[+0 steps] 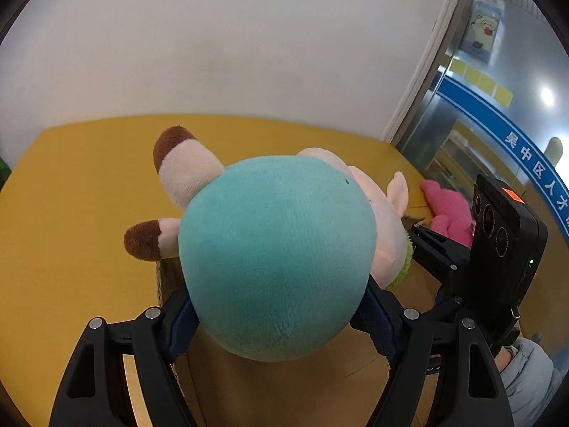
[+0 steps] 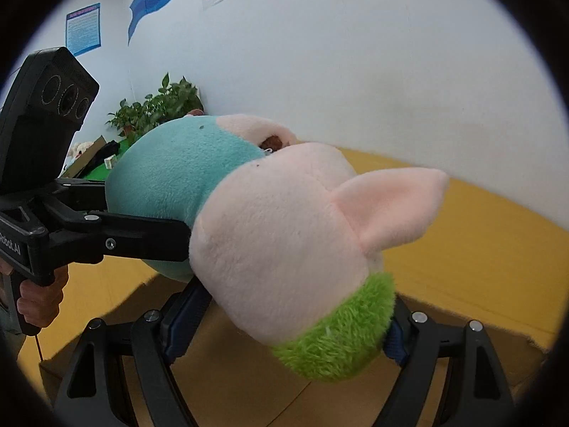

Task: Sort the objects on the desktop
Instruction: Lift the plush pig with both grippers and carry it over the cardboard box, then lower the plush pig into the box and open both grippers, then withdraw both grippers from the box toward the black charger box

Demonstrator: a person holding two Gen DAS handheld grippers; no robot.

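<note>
Plush pig hangs above a cardboard box on the yellow bench, carried by both grippers. Left gripper pinches its teal body between blue pads, the brown-tipped feet sticking out to the left. Right gripper pinches the pink head just by the green tuft. Farther right on the bench, a pink toy lies near the glass door.
</note>
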